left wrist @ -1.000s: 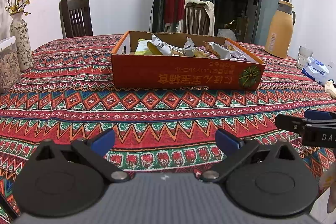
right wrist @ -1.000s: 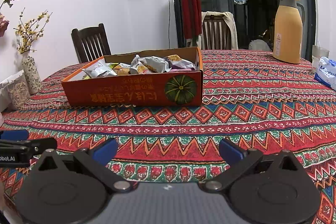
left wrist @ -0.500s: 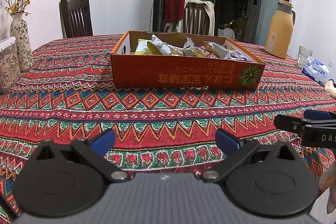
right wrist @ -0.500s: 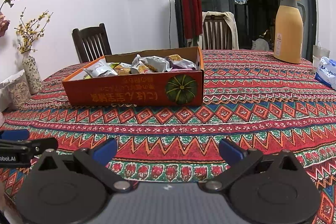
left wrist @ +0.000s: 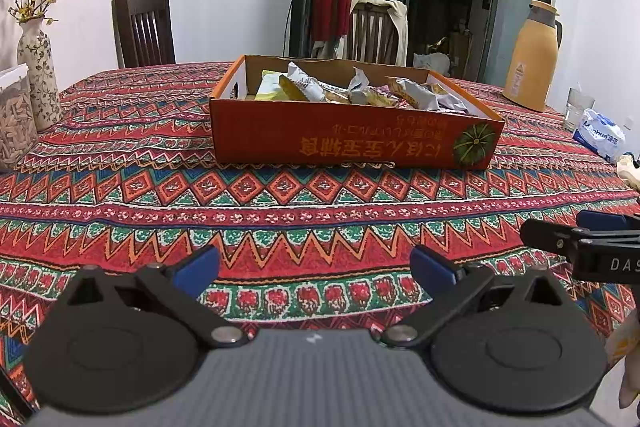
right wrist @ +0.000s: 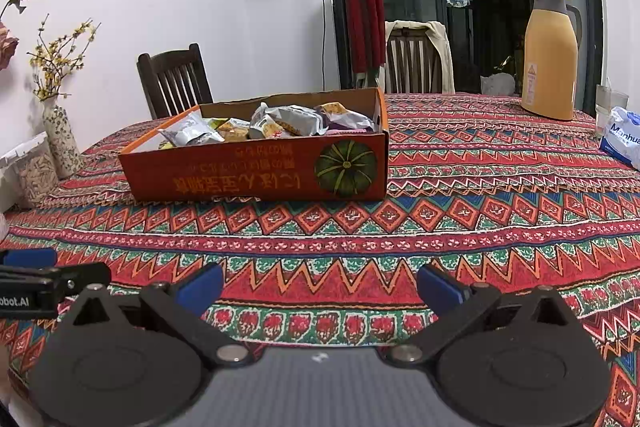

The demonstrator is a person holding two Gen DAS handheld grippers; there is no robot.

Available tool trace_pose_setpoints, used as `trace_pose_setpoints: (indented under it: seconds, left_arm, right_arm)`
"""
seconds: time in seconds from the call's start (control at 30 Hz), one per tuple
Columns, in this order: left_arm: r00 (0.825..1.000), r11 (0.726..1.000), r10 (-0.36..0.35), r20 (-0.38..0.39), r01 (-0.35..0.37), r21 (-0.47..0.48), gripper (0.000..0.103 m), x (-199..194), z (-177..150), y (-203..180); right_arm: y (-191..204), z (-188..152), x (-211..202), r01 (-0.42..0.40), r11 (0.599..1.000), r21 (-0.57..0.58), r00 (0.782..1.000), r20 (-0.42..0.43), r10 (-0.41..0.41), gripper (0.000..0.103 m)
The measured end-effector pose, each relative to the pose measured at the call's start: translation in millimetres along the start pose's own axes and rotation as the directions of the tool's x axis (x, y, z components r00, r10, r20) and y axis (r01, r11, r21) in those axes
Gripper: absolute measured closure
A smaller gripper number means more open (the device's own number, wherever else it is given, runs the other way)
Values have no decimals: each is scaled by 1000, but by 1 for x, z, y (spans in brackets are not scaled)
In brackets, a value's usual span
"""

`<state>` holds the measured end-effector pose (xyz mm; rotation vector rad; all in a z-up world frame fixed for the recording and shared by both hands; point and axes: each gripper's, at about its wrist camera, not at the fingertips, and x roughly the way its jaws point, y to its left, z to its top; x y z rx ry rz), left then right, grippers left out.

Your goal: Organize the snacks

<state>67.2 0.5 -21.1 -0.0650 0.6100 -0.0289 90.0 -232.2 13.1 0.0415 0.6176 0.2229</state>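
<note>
Left tongs point(left wrist: 315, 265) and right tongs point(right wrist: 320, 281) both spread wide, empty, low over the near surface point(left wrist: 280, 227). Orange snack box point(left wrist: 352, 143) sits mid-surface, wrapped snacks point(left wrist: 360, 91) inside; open cloth lies between. Thermos point(right wrist: 550, 55) apparently near the far edge

From my seat, the orange box's point(left wrist: 352, 141) near wall hid the lower snack packets point(right wrist: 280, 123). I couldn't read its upside-down print. The blue tissue pack point(right wrist: 624, 139) was cut off by the right edge, and the seed jar point(left wrist: 14, 123) by the left.
</note>
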Motion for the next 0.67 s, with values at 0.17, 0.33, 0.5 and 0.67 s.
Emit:
trace_pose_setpoints:
  seconds: [0.17,0.33,0.5,0.67]
  left_arm:
    - [1000,1000,-1,0,1,1,0,0,0,0]
    - [1000,1000,-2,3,2,8,0,0,-1,-2]
    - [1000,1000,-16,13,16,9,0,-1,-1,-2]
    - [1000,1000,-20,11,20,2,0,-1,0,0]
  right_arm:
    - [0,0,0,0,1000,0,1000,0,0,0]
    - [0,0,0,0,1000,1,1000,0,0,0]
    - [0,0,0,0,1000,1,1000,-1,0,0]
    - [2,-3,-1,-1,1000,0,1000,-4,1,0]
